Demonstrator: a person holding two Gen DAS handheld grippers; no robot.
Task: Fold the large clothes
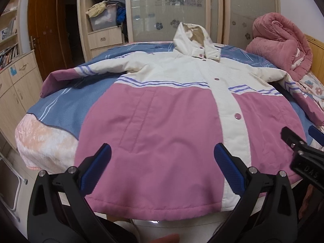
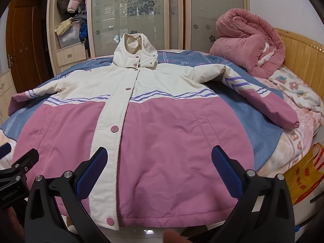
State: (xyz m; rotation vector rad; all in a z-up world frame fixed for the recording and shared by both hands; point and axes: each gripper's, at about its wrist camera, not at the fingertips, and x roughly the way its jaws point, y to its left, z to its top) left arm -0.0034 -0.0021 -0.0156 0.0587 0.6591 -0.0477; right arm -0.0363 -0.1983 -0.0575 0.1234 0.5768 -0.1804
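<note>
Letters "DAS" on the right hand-held gripper body, red characters on yellow bag, unreadable

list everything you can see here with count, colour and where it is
jacket: 1, pink and cream with purple stripes, spread flat front up on the bed, snapped shut
blanket: 1, blue, under the jacket
quilt: 1, pink, bundled at the headboard end
wardrobe: 1, beige with frosted floral doors, behind the bed
door: 1, brown wood, far left
yellow bag: 1, beside the bed
left gripper: 1, black with blue pads, open over the hem
right gripper: 1, same, open over the hem
</note>
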